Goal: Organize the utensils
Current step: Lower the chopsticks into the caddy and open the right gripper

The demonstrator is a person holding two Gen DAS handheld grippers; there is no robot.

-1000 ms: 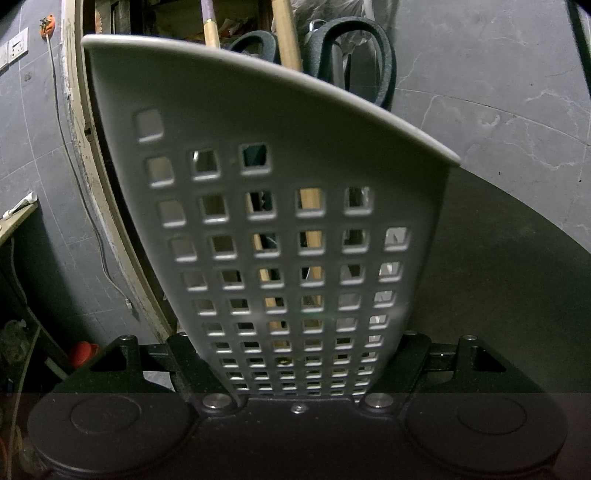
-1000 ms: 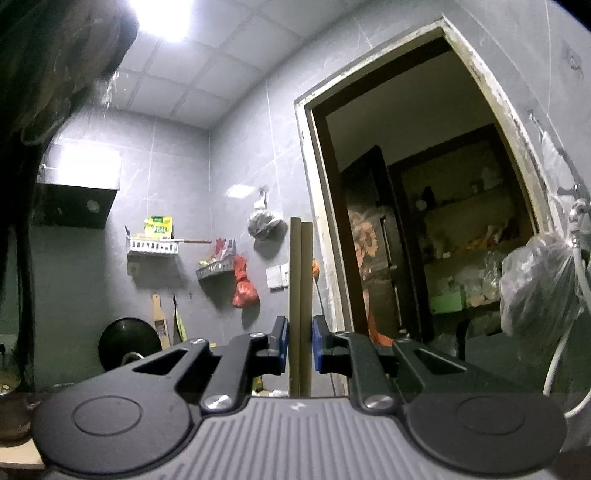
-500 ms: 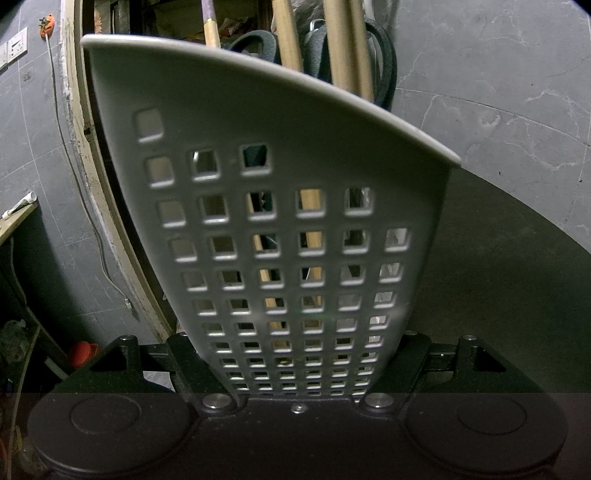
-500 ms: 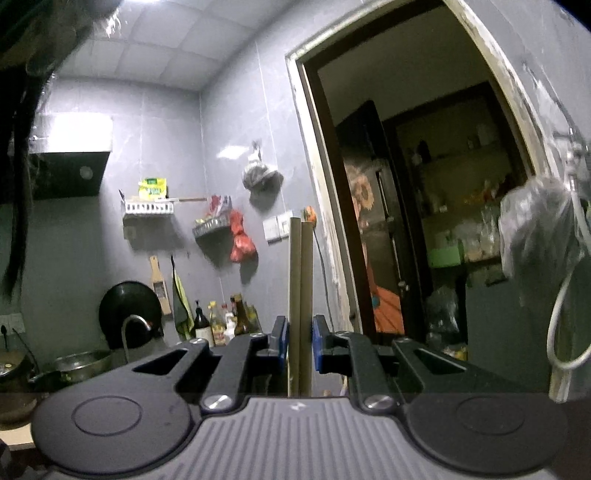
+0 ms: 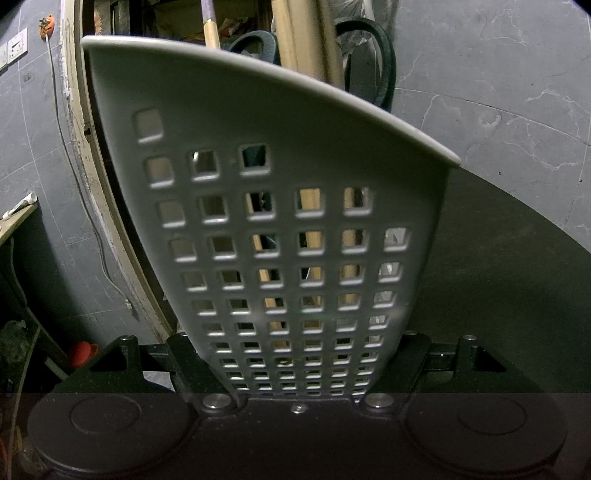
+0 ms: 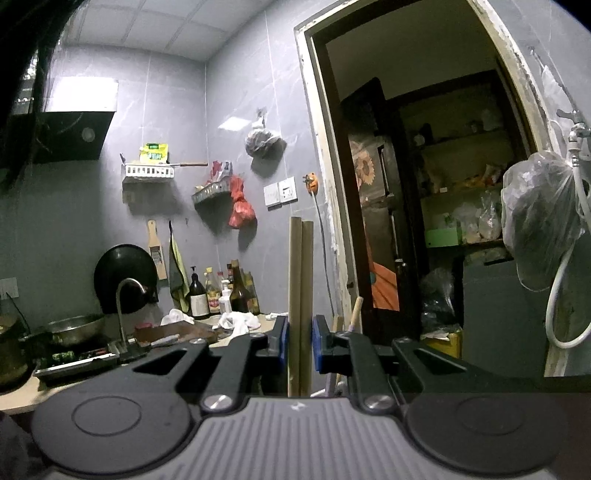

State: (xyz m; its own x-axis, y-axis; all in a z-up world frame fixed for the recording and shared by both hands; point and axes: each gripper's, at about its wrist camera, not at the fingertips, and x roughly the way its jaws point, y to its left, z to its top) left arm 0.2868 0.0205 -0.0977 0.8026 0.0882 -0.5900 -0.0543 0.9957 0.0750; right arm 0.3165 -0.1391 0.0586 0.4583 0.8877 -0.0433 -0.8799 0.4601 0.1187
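Note:
My left gripper point(image 5: 295, 354) is shut on a grey perforated utensil holder point(image 5: 258, 206), which fills the left wrist view and stands upright between the fingers. Inside it are dark scissors handles point(image 5: 380, 62), a purple-and-wood handle point(image 5: 210, 22) and wooden sticks seen through the holes. A pair of light wooden chopsticks point(image 5: 306, 40) comes down into the holder's open top from above. In the right wrist view those chopsticks point(image 6: 301, 280) stand upright between the blue pads point(image 6: 282, 343), with my right gripper point(image 6: 300, 343) shut on them.
A dark round tabletop point(image 5: 498, 277) lies under and right of the holder. A kitchen counter point(image 6: 236, 332) with a tap, bottles and a wok is at the left, a doorway point(image 6: 424, 203) is ahead, and a filled plastic bag point(image 6: 539, 218) hangs at the right.
The chopsticks came into the left wrist view from above and sank into the holder's top, drifting left. The right view dropped and tilted level, bringing the counter into sight. The holder stayed still.

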